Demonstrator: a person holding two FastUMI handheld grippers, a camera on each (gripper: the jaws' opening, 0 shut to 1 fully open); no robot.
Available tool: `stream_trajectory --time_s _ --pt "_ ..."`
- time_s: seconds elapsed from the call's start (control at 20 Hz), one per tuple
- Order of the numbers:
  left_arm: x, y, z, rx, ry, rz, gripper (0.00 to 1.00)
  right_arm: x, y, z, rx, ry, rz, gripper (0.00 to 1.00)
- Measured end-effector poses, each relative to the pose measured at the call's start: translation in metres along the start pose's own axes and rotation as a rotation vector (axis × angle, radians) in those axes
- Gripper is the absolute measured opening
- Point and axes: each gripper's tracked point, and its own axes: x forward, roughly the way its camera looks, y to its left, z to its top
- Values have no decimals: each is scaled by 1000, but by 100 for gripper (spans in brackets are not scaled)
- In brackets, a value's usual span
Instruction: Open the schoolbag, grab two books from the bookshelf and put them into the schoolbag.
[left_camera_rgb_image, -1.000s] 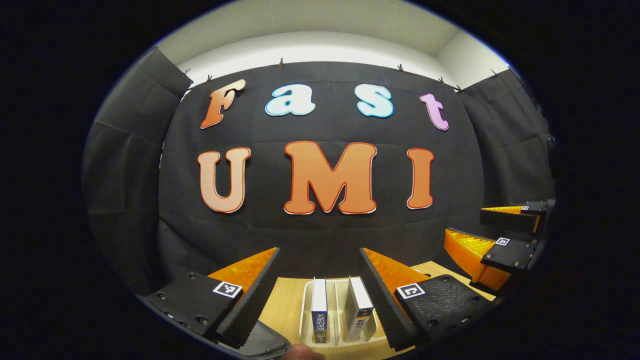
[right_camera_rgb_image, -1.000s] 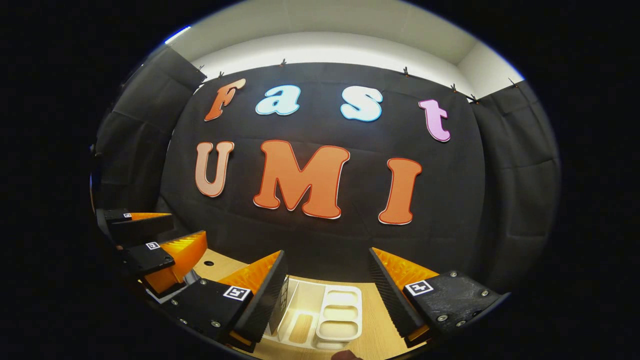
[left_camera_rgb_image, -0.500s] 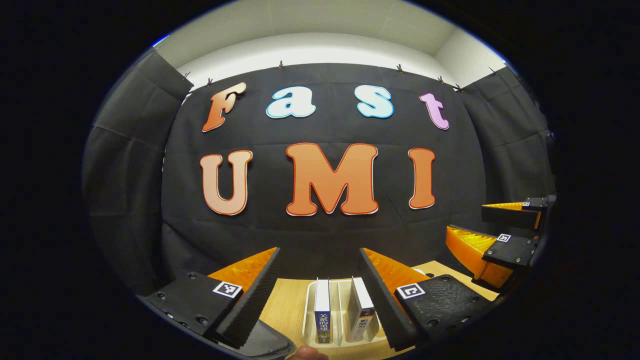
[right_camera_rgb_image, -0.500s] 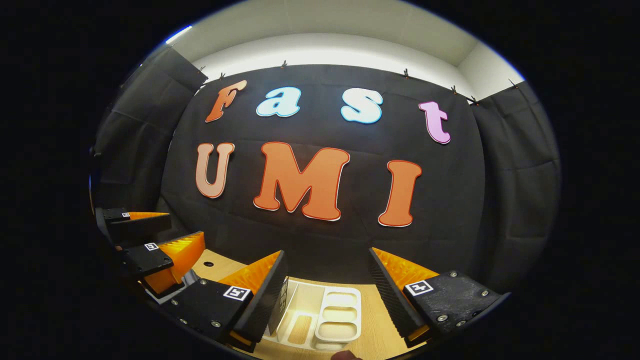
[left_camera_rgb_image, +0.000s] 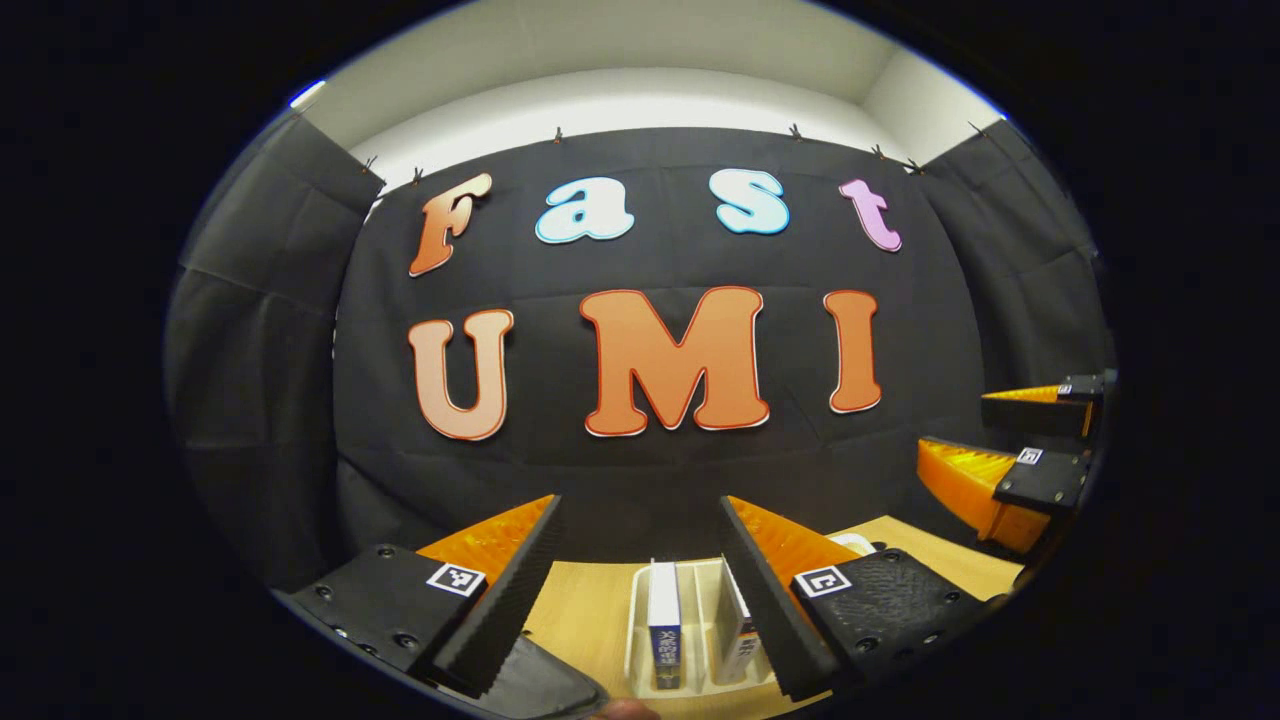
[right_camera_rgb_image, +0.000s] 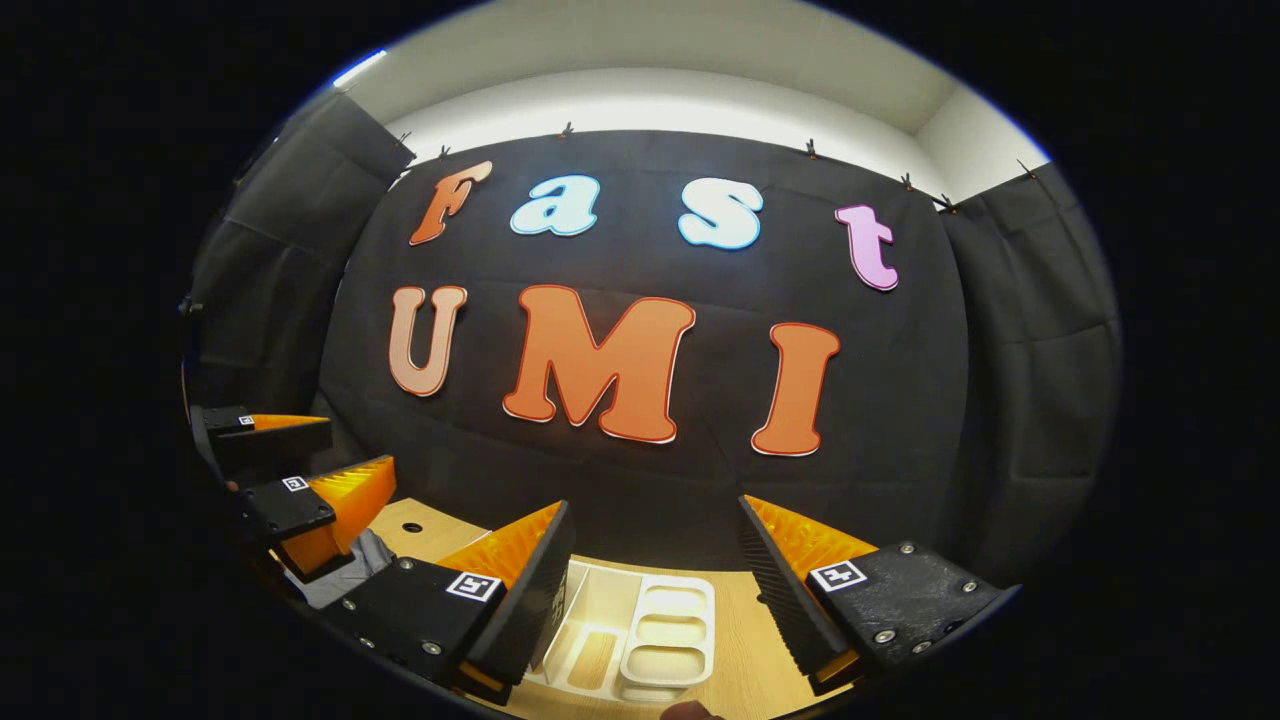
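Left gripper view low over the table (left_camera_rgb_image: 590, 610), facing the booth wall, right gripper view alongside facing likewise, both sharing the white bookshelf (left_camera_rgb_image: 700, 585) (right_camera_rgb_image: 640, 610).

books (left_camera_rgb_image: 663, 625) | two, upright, spines facing camera | in white bookshelf (left_camera_rgb_image: 634, 640) slots

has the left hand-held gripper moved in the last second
Yes. In the left gripper view, the white bookshelf and its blue-spined book have slid right between the fingers, so the left hand-held gripper has swung slightly left.
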Motion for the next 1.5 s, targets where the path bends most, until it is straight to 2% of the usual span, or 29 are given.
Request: stream_trajectory --time_s 0.25,0.5,0.55,0.6,0.65,0.7,1.0,1.5 --pt "2 20 -40 37 93 59 98 8 -15 -7 -12 1 -7 96" --pt "-7 36 -89 214 184 94 100 17 -25 -22 -8 1 14 96" --pt "-8 39 -102 250 204 104 95 20 -25 -24 -9 -5 23 96" --pt "-11 43 -117 294 239 112 95 24 -26 -28 -10 -4 30 96" --pt "-16 46 -133 335 277 121 100 27 -27 -33 -10 6 38 96" --pt "-20 46 -146 373 305 120 95 28 -28 -37 -8 16 43 96" --pt "-46 59 -227 598 468 108 95 39 -38 -49 -4 26 47 96" --pt "-81 78 -330 852 681 75 94 52 -50 -58 -28 44 28 96"
